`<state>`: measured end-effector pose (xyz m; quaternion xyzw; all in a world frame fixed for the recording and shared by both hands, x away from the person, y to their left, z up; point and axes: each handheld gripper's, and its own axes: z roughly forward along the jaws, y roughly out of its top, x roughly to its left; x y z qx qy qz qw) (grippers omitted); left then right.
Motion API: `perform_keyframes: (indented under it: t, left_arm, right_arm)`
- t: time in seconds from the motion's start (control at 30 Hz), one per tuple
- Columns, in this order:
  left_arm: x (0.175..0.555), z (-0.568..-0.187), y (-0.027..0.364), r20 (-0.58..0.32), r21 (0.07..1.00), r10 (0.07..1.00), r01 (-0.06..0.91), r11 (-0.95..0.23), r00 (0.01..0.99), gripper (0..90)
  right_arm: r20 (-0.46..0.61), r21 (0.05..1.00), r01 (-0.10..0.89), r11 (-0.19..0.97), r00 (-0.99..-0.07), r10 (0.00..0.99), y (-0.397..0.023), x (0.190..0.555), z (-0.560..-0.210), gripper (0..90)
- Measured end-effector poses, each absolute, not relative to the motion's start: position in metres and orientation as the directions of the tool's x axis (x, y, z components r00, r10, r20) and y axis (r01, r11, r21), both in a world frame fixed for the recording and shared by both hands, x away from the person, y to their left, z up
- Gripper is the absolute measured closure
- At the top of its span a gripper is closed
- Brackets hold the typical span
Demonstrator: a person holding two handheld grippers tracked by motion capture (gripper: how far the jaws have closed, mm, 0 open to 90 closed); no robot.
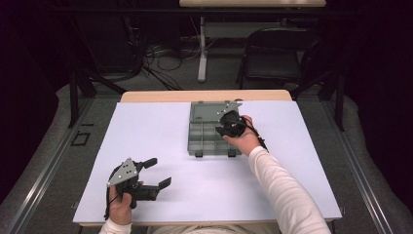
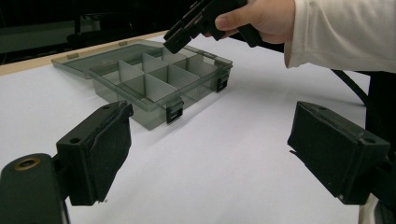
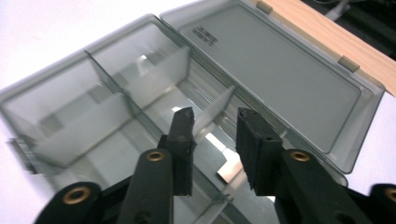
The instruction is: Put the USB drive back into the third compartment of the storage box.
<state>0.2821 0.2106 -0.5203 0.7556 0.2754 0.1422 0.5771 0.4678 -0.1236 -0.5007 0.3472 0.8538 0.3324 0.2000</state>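
While the left gripper [image 1: 155,171] rests low near the front-left of the white desk [image 1: 160,131], its fingers [image 2: 100,151] spread wide with nothing between them, the right gripper [image 1: 225,126] hangs over the grey compartment box [image 1: 207,139] toward the far middle of the desk. The box lies well apart from the left fingers, ahead and to their right. In the right gripper view, the right fingers [image 3: 254,144] point down into the box's right-hand compartments, just above a thin divider wall [image 3: 212,114] that lines up with the narrow gap between them; they stand slightly parted, and I cannot tell whether they touch the divider. The box is open, its lid [image 1: 209,110] folded flat on the far side, toward the desk's wooden edge [image 1: 204,95]. Its long axis runs left to right across the desk, with its two dark latches [image 2: 173,112] facing the person. A hand [image 1: 243,139] holds the right gripper from the near side.
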Motion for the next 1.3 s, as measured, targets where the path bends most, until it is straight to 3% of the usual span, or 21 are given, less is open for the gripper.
perform_keyframes:
  t: [0.37,0.7,0.83,1.3]
  left_arm:
    - [0.281,-0.520,0.211,-0.104,0.951,0.579,0.252,-0.180,0.808,12.7]
    - [0.280,-0.520,0.214,-0.108,0.952,0.587,0.253,-0.172,0.802,12.7]
    - [0.280,-0.520,0.214,-0.115,0.950,0.599,0.264,-0.166,0.793,12.7]
    - [0.286,-0.522,0.211,-0.118,0.946,0.604,0.274,-0.173,0.788,13.1]
  right_arm:
    - [-0.101,0.773,0.394,0.497,-0.696,0.711,-0.128,0.449,-0.486,48.1]
    - [-0.045,0.798,0.432,0.420,-0.652,0.757,-0.143,0.444,-0.480,43.0]
    - [0.024,0.821,0.443,0.359,-0.655,0.755,-0.150,0.437,-0.479,37.5]
    - [0.094,0.853,0.440,0.282,-0.660,0.745,-0.161,0.404,-0.486,20.4]
